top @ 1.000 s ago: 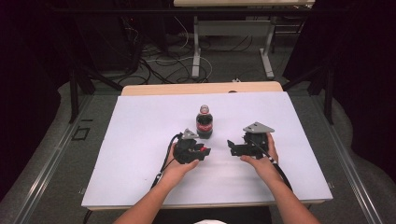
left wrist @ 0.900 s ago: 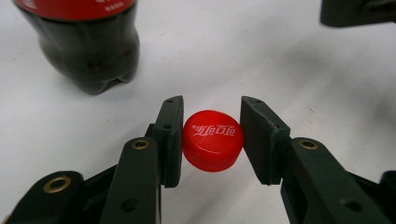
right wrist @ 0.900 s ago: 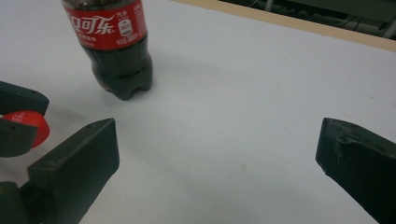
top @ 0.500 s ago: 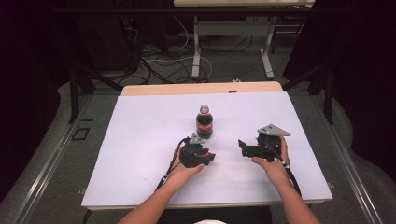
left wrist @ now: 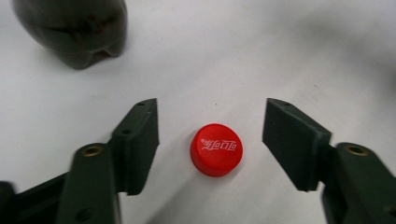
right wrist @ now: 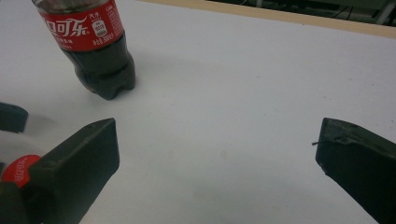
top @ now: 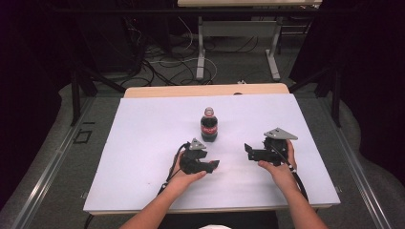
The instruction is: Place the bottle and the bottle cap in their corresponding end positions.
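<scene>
The left hand-held gripper (left wrist: pixel 212 140) is sitting lower and nearer the person than a second ago, jaws spread wide around the red cap (left wrist: pixel 216 149) lying on the bench (top: pixel 143 143), gripping nothing. The right hand-held gripper (top: pixel 249 150) is drawing back, wide open and empty. The cola bottle (top: pixel 208 125) is standing uncapped just beyond, so the cap pickup is looking imminent.

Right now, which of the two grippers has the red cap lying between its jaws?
The left gripper: the red cap lies flat on the white table between its open jaws, untouched. The right gripper is open over bare table, beside the cola bottle.
</scene>
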Demonstrator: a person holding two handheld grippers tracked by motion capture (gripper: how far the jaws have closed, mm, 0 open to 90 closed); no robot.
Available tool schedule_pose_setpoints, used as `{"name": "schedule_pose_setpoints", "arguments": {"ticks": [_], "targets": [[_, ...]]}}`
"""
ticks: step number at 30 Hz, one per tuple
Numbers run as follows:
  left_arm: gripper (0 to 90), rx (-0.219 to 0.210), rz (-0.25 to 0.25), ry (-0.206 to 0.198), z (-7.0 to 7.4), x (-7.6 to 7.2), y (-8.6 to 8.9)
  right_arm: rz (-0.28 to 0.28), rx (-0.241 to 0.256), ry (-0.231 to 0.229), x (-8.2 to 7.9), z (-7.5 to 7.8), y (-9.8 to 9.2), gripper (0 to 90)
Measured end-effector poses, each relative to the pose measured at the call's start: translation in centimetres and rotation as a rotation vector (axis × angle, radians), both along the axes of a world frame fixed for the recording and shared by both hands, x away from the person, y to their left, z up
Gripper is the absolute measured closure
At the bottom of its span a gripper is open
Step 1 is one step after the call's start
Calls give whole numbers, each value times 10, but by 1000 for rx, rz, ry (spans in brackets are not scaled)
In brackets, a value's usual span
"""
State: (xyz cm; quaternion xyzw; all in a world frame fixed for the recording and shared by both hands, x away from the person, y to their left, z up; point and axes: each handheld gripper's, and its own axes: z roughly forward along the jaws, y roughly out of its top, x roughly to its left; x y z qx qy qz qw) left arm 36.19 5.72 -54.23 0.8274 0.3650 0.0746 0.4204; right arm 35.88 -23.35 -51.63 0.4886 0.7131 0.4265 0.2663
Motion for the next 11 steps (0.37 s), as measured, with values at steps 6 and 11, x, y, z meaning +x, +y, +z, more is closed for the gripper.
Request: {"name": "schedule_pose_setpoints", "arguments": {"ticks": [6,11], "targets": [[264,-33,77,-72,18,3,36,-6,-3,-2,0,-1,-4,0],[205,-79,183,-84,28,6,74,-25,0,3,0,-1,-11,0]]}}
